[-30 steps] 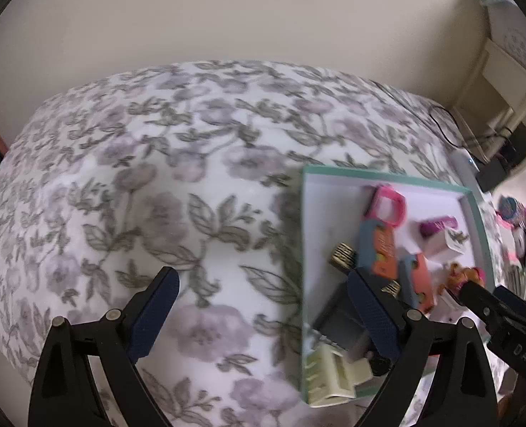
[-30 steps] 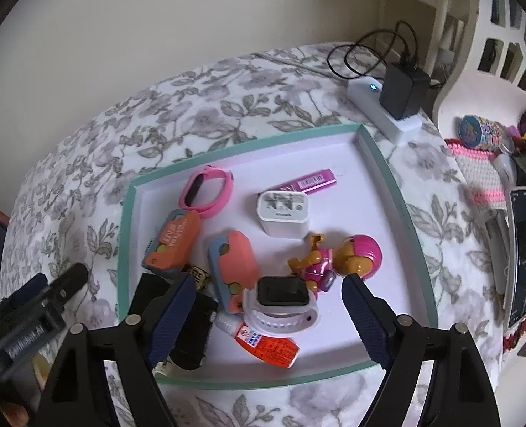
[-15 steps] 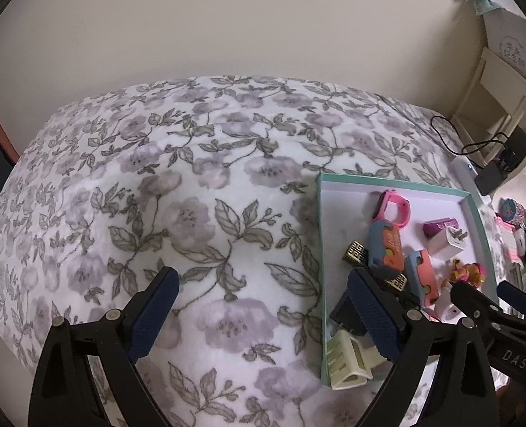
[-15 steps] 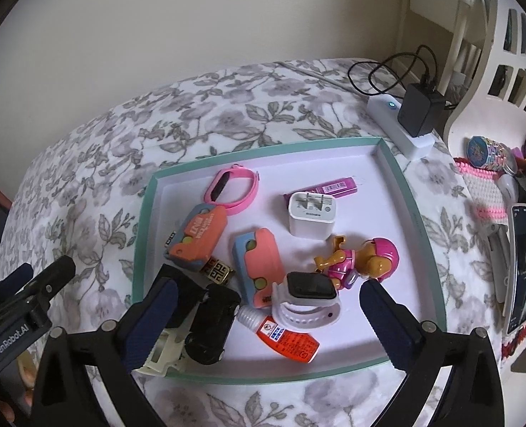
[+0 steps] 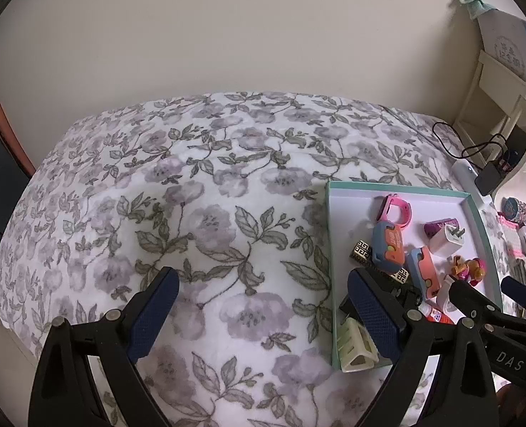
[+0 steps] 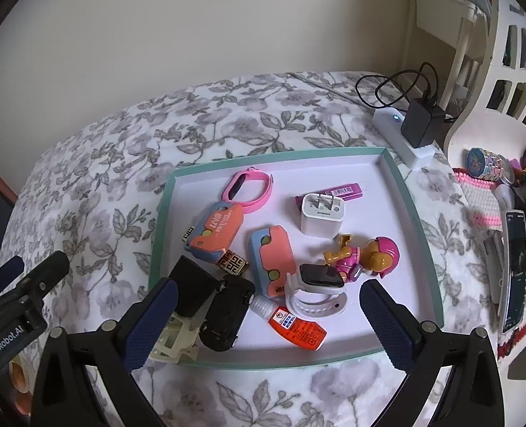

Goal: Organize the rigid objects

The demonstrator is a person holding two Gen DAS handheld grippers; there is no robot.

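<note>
Since every small item is gathered in the teal tray (image 6: 398, 181) on the bed (image 5: 206, 192), both grippers are held above it. The left gripper (image 5: 263, 315) and right gripper (image 6: 268, 323) are kept wide open and empty, the white smartwatch (image 6: 316, 290) lying at twelve o'clock of the right.

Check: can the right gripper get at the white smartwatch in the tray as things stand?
Probably yes. The right gripper is open and empty, with the white smartwatch just ahead; the glue bottle and toy figure crowd it.

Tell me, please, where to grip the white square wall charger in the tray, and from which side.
Take the white square wall charger by its two flat side faces, coming from above. Its prongs face the purple stick behind it, so avoid that end.
</note>
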